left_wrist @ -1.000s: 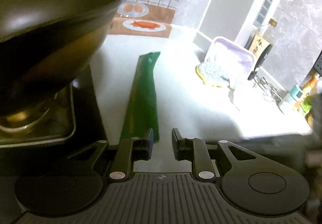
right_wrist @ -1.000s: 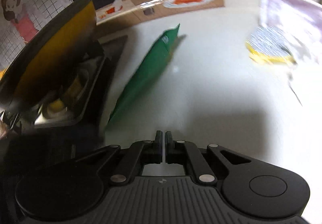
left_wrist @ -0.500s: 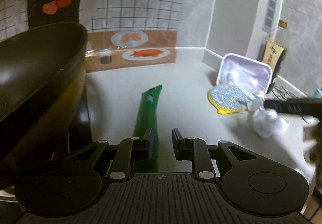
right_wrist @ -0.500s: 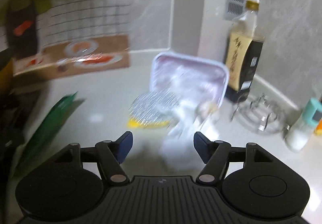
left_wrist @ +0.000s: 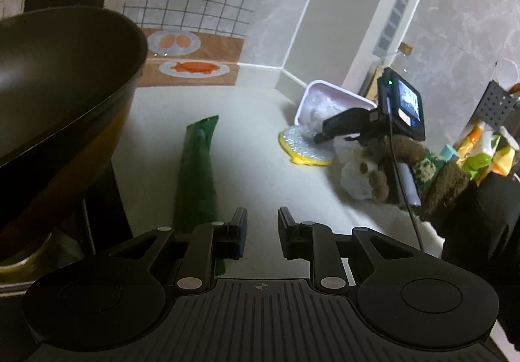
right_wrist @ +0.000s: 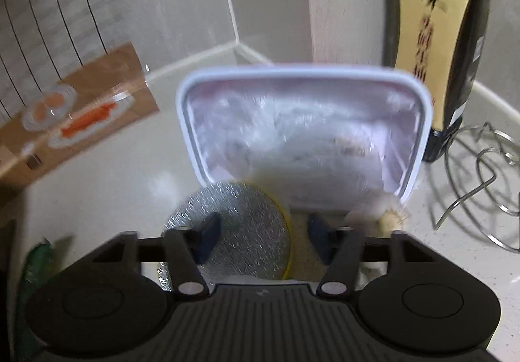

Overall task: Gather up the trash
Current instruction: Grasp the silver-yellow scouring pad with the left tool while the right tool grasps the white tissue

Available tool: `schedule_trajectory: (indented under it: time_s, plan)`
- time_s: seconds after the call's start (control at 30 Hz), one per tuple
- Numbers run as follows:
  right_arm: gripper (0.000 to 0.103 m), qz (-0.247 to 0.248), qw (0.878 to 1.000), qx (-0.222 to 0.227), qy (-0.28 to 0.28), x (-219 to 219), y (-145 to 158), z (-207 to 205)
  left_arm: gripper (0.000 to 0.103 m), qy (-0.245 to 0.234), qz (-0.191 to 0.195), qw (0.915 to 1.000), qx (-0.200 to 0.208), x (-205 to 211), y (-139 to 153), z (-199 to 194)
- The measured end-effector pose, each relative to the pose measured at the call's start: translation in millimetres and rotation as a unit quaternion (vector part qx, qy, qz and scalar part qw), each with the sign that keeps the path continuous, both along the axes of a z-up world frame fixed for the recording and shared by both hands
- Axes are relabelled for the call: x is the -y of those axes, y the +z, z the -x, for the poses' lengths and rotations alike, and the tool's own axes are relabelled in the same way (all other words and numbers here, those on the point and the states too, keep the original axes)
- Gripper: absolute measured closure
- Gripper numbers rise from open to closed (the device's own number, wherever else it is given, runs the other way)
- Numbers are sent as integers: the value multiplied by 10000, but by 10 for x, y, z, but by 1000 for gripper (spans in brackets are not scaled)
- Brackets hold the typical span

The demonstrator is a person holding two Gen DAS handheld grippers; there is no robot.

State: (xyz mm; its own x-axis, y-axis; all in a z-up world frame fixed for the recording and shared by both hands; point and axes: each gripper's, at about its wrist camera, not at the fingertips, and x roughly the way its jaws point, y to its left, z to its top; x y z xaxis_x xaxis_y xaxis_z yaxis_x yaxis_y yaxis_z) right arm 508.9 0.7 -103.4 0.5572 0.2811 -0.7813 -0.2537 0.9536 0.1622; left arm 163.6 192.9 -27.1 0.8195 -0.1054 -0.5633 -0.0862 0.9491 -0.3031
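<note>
**Right gripper closing in on counter trash**

On the pale counter (left_wrist: 253,140), the left gripper (left_wrist: 261,225) hung half-spread and empty beside the green wrapper (left_wrist: 198,167). Farther off, the right gripper (right_wrist: 263,232), jaws just narrowing around nothing, hovered over the foil lid (right_wrist: 240,225), likely to pinch it; 1 tray (right_wrist: 302,75) leaned behind.

Pale countertop (left_wrist: 253,167) — green packet (left_wrist: 196,167), round scrubber (right_wrist: 240,232), tilted tray (right_wrist: 302,134), bottle (right_wrist: 438,46).

Green wrapper (left_wrist: 197,173) (flat) beside wok (left_wrist: 61,69)
</note>
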Motion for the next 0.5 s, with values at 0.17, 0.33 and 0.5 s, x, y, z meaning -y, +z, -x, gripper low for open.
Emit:
schedule_trajectory:
  time_s: [0.17, 0.33, 0.5]
  plan:
    - [94, -360, 9980, -76, 519, 37, 177, 481, 79, 64, 184, 9997, -142, -21, -60, -69]
    - [97, -656, 9895, -332, 1242, 135, 357, 1269, 79, -203, 224, 9993, -209, 126, -89, -137]
    - [100, -932, 9729, -846, 1941, 219, 340, 2025, 79, -487, -20, 9977, -463, 328, -187, -225]
